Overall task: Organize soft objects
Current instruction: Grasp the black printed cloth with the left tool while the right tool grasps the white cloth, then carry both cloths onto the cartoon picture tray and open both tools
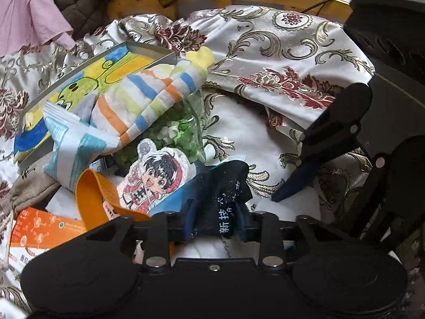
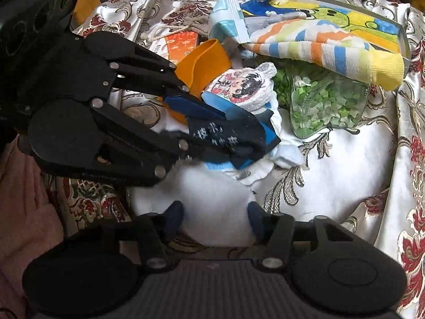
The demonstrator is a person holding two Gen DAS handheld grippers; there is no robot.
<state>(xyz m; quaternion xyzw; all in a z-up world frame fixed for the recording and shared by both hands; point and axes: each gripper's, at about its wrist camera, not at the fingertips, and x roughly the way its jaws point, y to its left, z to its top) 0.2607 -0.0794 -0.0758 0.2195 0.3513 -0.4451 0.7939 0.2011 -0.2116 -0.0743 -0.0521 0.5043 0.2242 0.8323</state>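
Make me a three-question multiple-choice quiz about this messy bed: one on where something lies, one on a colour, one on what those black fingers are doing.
1. Where does the striped sock lie?
A. partly over the bag of green paper stars
B. under the black sock
C. on the floor

2. What colour is the striped sock's toe?
A. red
B. yellow
C. black

3. What is the left gripper doing?
A. hanging open over bare cloth
B. pinching the black sock
C. holding the orange strap

Answers:
1 A, its lower edge overlaps the bag.
2 B, the rounded end is plain yellow.
3 B, the lettered black sock is bunched between its fingers.
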